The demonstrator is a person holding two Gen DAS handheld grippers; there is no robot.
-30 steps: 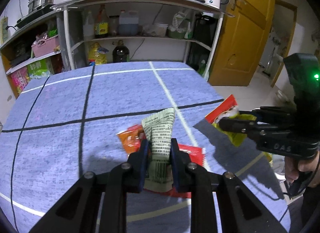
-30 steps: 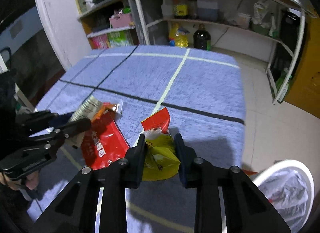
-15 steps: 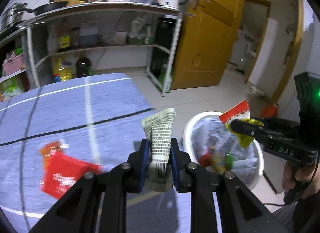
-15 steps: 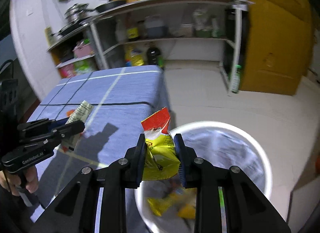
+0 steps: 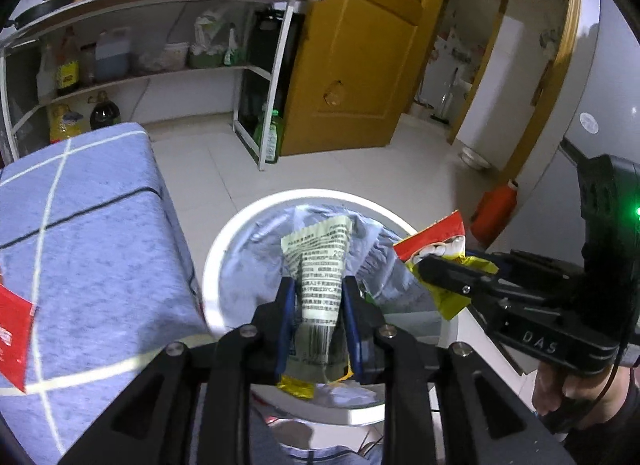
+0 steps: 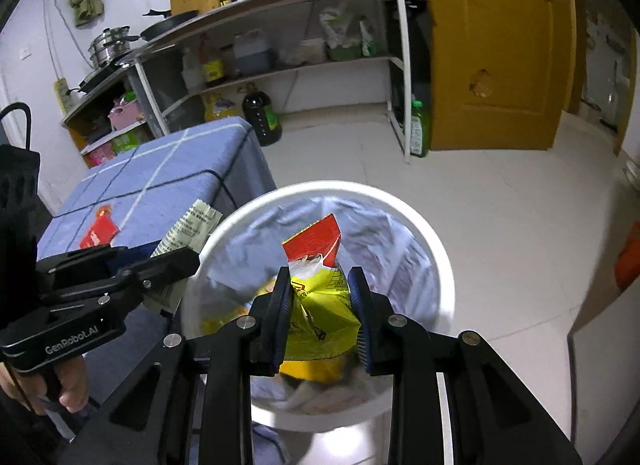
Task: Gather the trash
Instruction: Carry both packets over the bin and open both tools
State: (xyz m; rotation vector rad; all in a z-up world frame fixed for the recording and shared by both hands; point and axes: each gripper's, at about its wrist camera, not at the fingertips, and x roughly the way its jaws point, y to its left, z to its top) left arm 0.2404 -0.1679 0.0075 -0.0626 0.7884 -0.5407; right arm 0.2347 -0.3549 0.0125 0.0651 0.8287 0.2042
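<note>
The left claw was clamped on the pale green wrapper, whose long axis ran straight out along the fingers; the right claw was likewise clamped on the yellow and red snack bag, standing upright between its pads. Both pieces hung over the white bin, which lay directly below and ahead of each claw, its liner already holding some scraps (what they were was too blurred to tell). The right claw sat nearer the middle of the mouth; the left wrapper hung closer to the rim on the table side, so it seemed the likelier to catch the edge if let go there. One red packet lay on the table, uncollected.
</note>
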